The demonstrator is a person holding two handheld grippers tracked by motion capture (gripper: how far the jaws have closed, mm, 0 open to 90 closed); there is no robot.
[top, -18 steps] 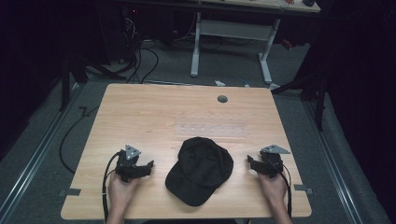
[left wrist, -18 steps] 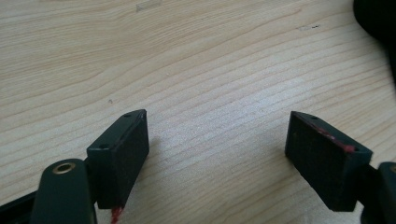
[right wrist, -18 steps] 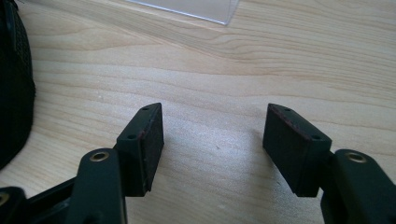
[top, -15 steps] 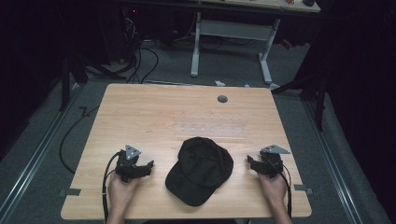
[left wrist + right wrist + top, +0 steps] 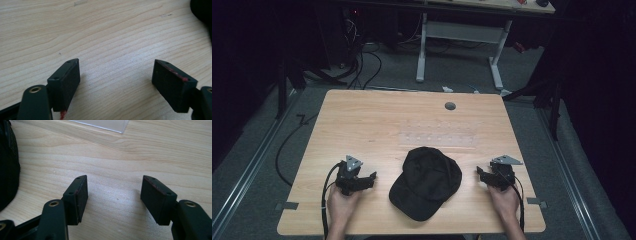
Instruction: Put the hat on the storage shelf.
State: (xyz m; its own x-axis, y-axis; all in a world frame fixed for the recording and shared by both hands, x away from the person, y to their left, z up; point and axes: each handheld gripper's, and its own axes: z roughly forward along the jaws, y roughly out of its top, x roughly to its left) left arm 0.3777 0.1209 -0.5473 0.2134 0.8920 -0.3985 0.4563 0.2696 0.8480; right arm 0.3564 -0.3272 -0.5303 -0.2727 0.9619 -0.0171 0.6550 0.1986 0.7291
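Cap: the black cap [image 5: 427,182] lies flat on the wooden table [image 5: 377,125], near the front edge, midway between the two hands.
Long axis: runs on a slant, crown up and to the right, brim pointing down toward the front edge.
Left gripper: the left gripper [image 5: 371,177] sits low over the wood, jaws spread with bare table between them; the cap is off to its right, near but apart.
Right gripper: the right gripper [image 5: 479,172] has its jaws spread wide too, nothing between them; the cap's edge [image 5: 8,167] lies just to its left.
Nearer hand: hard to call; the right looks a shade nearer to the crown, the left to the brim.
Containers: none on the table.
Next move, my guess: each gripper swings inward to an edge.
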